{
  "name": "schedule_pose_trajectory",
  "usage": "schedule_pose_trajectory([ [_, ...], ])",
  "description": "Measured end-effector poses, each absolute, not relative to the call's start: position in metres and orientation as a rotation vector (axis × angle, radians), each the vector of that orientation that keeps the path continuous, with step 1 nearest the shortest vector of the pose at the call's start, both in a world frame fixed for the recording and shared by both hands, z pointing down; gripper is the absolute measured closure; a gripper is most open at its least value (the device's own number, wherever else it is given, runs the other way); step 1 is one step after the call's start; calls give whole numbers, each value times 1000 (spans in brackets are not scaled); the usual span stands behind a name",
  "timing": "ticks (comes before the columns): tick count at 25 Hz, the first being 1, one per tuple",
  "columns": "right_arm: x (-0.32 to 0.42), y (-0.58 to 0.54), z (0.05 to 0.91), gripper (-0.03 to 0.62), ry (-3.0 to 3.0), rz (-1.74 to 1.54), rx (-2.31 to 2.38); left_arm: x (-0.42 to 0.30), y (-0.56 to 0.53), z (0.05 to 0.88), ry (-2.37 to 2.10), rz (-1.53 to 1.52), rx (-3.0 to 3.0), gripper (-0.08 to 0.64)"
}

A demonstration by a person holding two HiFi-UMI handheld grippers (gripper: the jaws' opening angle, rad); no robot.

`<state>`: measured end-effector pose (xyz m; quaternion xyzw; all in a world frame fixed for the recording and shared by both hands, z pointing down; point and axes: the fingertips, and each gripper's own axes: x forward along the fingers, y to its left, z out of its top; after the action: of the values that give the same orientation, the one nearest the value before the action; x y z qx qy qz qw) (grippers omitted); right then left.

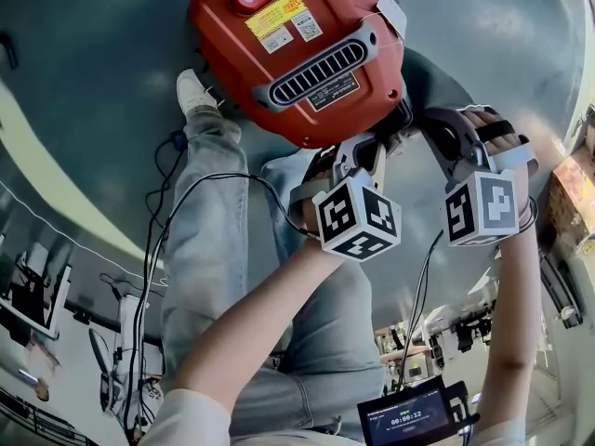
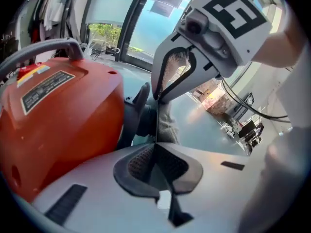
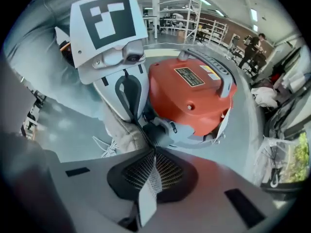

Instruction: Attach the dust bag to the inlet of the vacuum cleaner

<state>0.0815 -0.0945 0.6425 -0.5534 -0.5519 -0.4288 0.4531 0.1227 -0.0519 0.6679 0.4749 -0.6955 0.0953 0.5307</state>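
Observation:
The red vacuum cleaner (image 1: pixel 288 49) lies on the floor, with its dark inlet (image 3: pixel 156 130) facing my grippers. The beige fabric dust bag (image 3: pixel 121 136) hangs just in front of that inlet, and it also shows in the left gripper view (image 2: pixel 167 123). My left gripper (image 2: pixel 156 147) is shut on a thin edge of the bag. My right gripper (image 3: pixel 154 152) is shut on a white mesh strip of the bag (image 3: pixel 148 188). In the head view the left gripper (image 1: pixel 363 153) and the right gripper (image 1: pixel 429 124) sit side by side at the vacuum's near end. The bag's mouth is hidden.
The person's legs in jeans (image 1: pixel 209 240) and a white shoe (image 1: pixel 193 91) stand left of the vacuum. Black cables (image 1: pixel 153 249) trail along the floor. A small screen (image 1: pixel 407 416) sits at the bottom. Shelving (image 3: pixel 194 18) and another person stand far behind.

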Motion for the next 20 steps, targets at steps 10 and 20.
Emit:
schedule_pose_trajectory([
  [10, 79, -100, 653, 574, -1585, -764, -1169, 131, -51, 668, -1599, 102, 1200, 549],
  [20, 57, -126, 523, 571, -2141, -311, -570, 77, 18, 560, -1627, 58, 1400, 548],
])
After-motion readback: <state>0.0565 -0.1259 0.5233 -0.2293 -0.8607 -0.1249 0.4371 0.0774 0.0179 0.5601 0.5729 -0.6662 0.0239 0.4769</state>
